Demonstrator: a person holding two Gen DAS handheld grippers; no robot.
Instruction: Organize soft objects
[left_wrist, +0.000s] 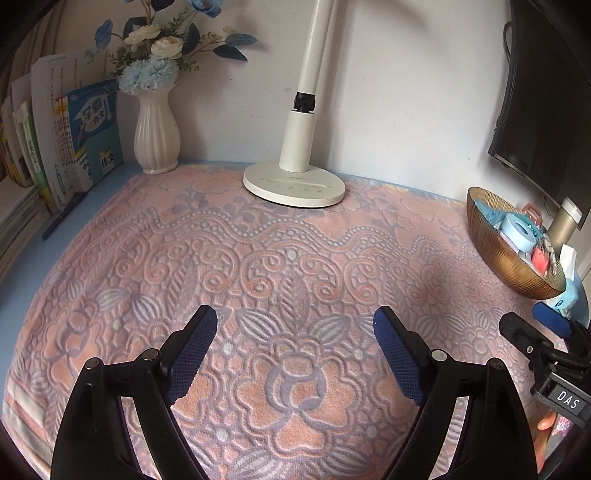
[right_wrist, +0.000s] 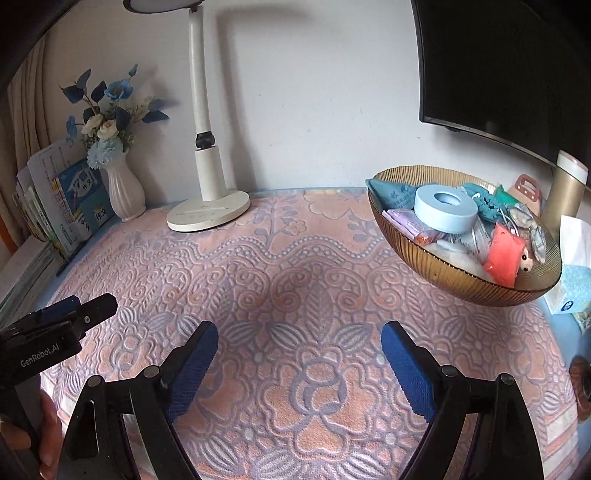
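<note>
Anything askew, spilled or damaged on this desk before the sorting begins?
Nothing stands out. The patterned towel lies flat, the vase and lamp stand upright, and the clutter stays inside the amber bowl. Both tongs, left and right, hang open and empty.

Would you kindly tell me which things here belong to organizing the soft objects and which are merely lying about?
Belonging to the job:
- patterned towel
- left hand-held gripper, open
- right hand-held gripper, open

Just lying about:
- desk lamp
- flower vase
- books
- bowl of odds and ends
- tissue box
</note>
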